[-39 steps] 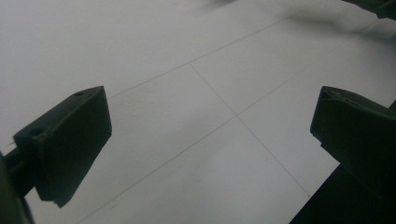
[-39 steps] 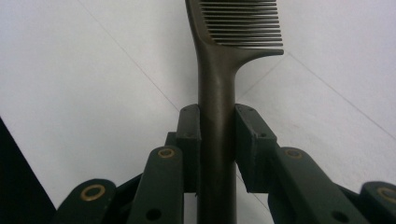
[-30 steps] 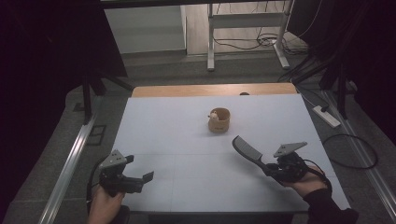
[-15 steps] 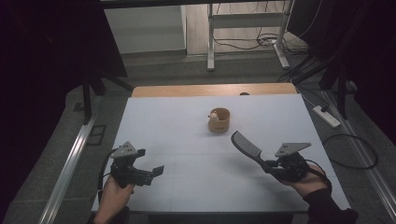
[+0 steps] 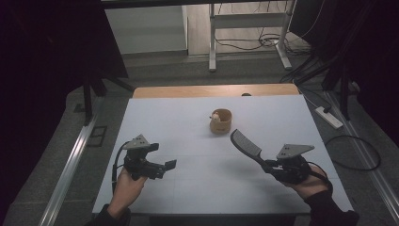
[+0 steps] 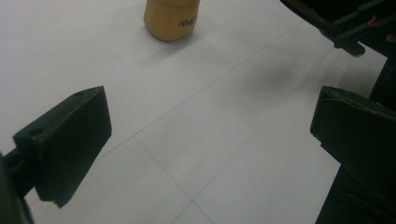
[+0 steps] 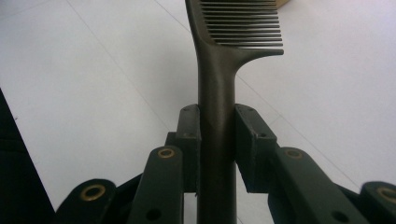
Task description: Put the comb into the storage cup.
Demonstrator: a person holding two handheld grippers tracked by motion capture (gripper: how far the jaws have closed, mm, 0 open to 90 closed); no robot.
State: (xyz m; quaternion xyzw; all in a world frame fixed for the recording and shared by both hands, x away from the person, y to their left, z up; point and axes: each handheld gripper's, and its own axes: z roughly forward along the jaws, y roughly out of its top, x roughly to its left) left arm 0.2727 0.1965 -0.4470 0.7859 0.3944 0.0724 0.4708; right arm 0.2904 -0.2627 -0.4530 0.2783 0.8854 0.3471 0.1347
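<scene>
Comb [image 7: 219,70] pinched by its handle in the right gripper [image 7: 217,130], teeth toward the cup [image 5: 220,121]; left gripper [image 6: 210,135] fingers spread, empty

Matt dark plastic comb [image 7: 215,70] — smooth white tabletop [image 5: 188,136], tan wood-look cup [image 5: 220,121].

The high view looks forward and down from above my side onto the whole white table [image 5: 188,136]. My left gripper's camera rides low and close, facing the far right toward the wooden cup [image 6: 170,18], also seen from overhead. My right gripper's camera peers closely along the comb [image 7: 219,84].
</scene>
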